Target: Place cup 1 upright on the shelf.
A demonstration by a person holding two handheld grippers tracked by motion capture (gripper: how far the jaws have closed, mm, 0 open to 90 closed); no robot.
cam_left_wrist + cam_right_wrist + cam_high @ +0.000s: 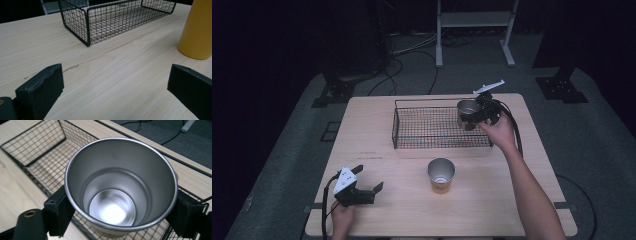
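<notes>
The right gripper clamps a steel cup over the wire basket's right end — the left gripper, jaws spread, rests near a yellow cup.

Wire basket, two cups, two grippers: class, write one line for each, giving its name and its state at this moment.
Wire basket: upright on the table, nothing lying in it.
Held cup: upright, empty, gripped above the basket's right end.
Yellow cup: standing upright on the table, free.
Right gripper: shut on the held cup.
Left gripper: open, holding nothing, low over the table.
</notes>
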